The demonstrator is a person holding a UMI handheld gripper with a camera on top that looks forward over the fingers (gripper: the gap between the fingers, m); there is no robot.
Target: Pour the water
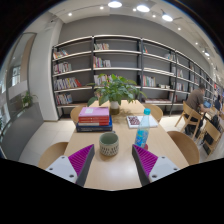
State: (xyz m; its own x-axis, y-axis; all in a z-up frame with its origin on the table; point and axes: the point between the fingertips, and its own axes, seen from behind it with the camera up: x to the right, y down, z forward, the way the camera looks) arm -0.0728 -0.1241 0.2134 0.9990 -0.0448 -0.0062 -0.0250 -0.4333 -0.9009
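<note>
A small patterned cup [108, 145] stands on the wooden table [110, 172], just ahead of my fingers and between their lines. A clear water bottle with a blue cap [142, 128] stands beyond the right finger, to the right of the cup. My gripper [112, 162] is open and empty, above the table, with the purple pads [81, 160] spread wide on either side.
A stack of books [94, 118] lies behind the cup on the left. A potted plant [117, 92] stands at the table's far end, a booklet [135, 121] near it. Chairs [186, 146] flank the table. Bookshelves [120, 65] line the back wall.
</note>
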